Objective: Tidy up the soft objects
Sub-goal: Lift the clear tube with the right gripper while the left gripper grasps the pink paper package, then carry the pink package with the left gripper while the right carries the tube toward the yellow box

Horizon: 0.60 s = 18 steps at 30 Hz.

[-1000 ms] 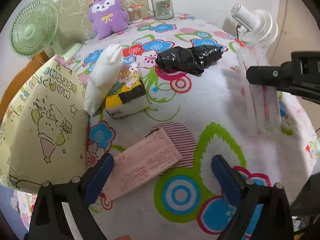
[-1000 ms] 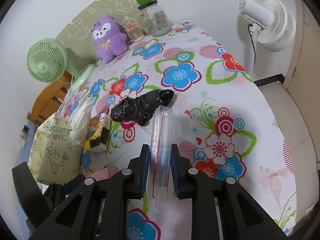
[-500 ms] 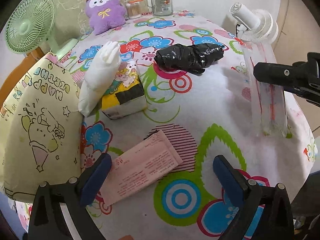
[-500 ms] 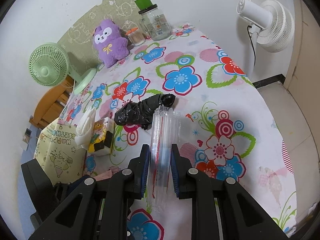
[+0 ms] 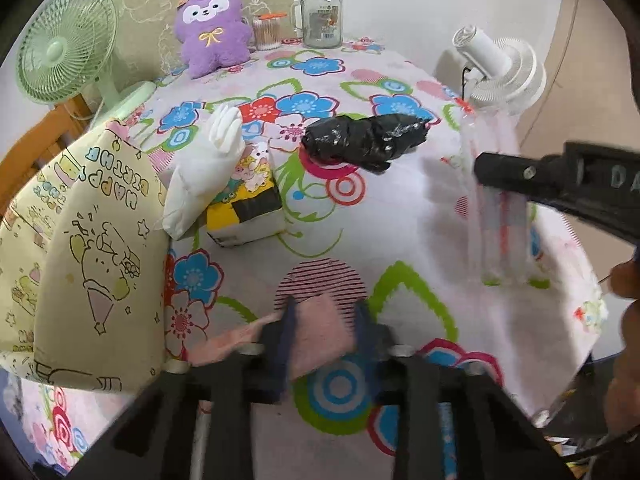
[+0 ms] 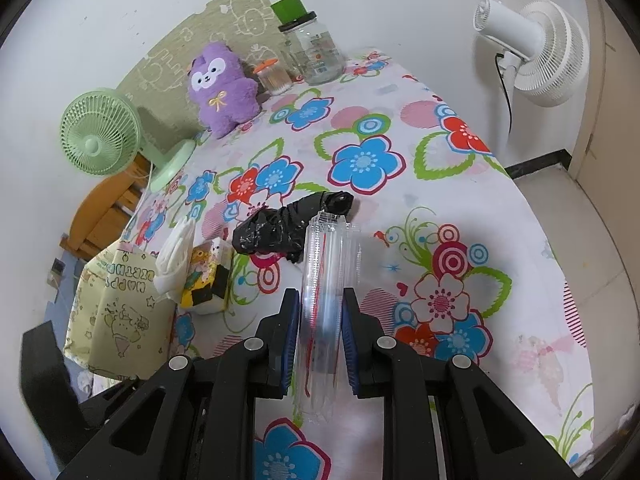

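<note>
At the near table edge: pink packet (image 5: 320, 330), flat and soft, pale printed wrapper, lying on the floral tablecloth (image 5: 400, 216). Left gripper (image 5: 322, 334) jaws are closing on it, packet is between the blue pads and bulging slightly; frame is motion-blurred there. A second ago those jaws stood wide apart, straddling the packet without touching it.

Right gripper (image 6: 319, 334) is clamped narrow on a clear plastic sleeve (image 6: 324, 280) with red and dark sticks inside, sleeve upright-ish along the fingers, lower end near the cloth. No change in that grip or pose versus the earlier frames. In the left view the same sleeve (image 5: 496, 216) hangs below the right gripper's black finger, at the table's right side. Part of a person's hand (image 5: 624, 304) shows at the far right edge.

Left of the packet: yellow-green cartoon gift bag (image 5: 80, 240), standing at the table edge.

Mid table: tissue pack (image 5: 248, 208) with yellow-black print, white folded bag (image 5: 204, 184) leaning on top of it. Just beyond, crumpled black plastic bag (image 5: 364, 142), lying flat, apart from the tissue pack.

Far end: purple plush (image 5: 212, 28) upright, cotton swab jar (image 5: 267, 32) and glass mug jar (image 5: 321, 16) beside it. Green fan (image 5: 64, 44) off the left, white fan (image 5: 500, 64) off the right.
</note>
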### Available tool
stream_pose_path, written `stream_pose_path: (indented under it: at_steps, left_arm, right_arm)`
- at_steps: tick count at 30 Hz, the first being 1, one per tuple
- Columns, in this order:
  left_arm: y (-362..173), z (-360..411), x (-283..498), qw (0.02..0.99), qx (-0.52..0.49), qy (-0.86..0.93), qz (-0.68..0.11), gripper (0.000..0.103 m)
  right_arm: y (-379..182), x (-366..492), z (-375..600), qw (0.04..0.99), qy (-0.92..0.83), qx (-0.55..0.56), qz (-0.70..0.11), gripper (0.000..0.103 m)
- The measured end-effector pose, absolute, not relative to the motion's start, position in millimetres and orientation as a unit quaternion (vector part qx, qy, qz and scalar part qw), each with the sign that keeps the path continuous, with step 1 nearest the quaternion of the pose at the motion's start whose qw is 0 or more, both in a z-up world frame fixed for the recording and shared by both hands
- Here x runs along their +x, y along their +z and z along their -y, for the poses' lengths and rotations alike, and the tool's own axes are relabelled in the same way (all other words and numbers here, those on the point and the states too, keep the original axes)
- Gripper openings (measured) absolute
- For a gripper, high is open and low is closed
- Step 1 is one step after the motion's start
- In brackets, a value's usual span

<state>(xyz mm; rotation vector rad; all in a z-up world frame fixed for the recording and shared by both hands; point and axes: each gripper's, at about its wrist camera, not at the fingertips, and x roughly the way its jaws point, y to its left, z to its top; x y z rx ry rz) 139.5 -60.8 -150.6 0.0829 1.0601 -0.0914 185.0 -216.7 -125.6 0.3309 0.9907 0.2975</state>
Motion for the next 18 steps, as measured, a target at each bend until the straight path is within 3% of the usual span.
stream_pose_path:
  at_steps: [11, 13, 15, 17, 18]
  left_arm:
    - [-145, 54, 135, 0.861, 0.025, -0.043, -0.506, 0.017]
    - [-144, 54, 133, 0.861, 0.036, -0.04, -0.505, 0.044]
    - [-145, 53, 131, 0.861, 0.038, -0.031, -0.506, 0.087]
    - [-148, 51, 129, 0.861, 0.033, -0.018, -0.507, 0.098]
    - [-148, 49, 128, 0.862, 0.028, -0.017, -0.506, 0.098]
  right_arm:
    - [-123, 182, 212, 0.856, 0.148, 0.155, -0.47, 0.023]
    - [-122, 181, 210, 0.857, 0.15, 0.153, -0.47, 0.023]
    - [-122, 181, 207, 0.857, 0.151, 0.149, -0.469, 0.023]
    - [-122, 181, 206, 0.857, 0.152, 0.148, -0.469, 0.023]
    - [-122, 181, 206, 0.857, 0.152, 0.147, -0.47, 0.023]
